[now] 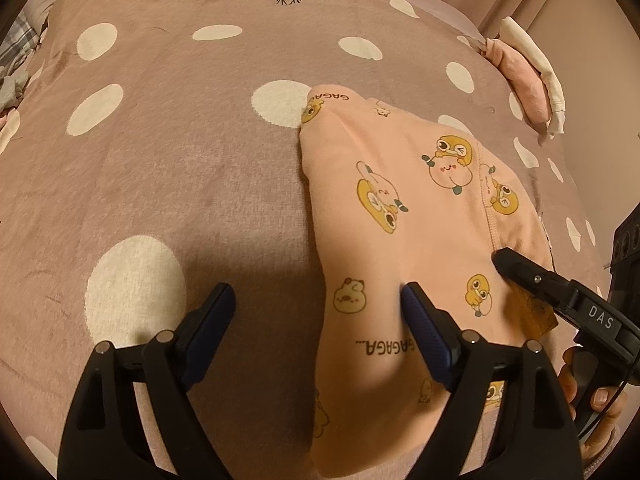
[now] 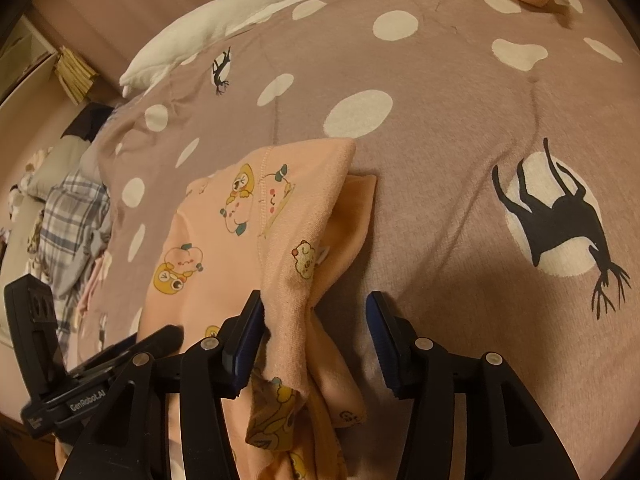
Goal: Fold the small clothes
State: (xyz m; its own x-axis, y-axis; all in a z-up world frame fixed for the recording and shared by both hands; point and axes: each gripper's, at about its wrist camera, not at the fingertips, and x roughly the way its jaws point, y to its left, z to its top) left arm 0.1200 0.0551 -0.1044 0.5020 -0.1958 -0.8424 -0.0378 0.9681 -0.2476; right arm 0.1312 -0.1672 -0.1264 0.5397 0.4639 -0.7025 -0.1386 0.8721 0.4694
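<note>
Currently the left tool stands wide, one finger resting on the pink garment. Right tool: jaws parted, cloth draped against one finger, ungripped. Garment lies centre-right on the dotted bedspread.

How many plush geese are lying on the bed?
1: a white plush goose along the far edge of the dotted bedspread, beyond the peach garment. Others may lie outside the frames.

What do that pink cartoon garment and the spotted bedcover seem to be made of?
The pink garment looks like soft knitted cotton: matte, with a fine fuzzy weave, stitched seams and printed cartoons. The spotted bedcover looks like brushed fleece or flannel: a short matte nap with faint brush marks. Neither can be told for sure by sight.
</note>
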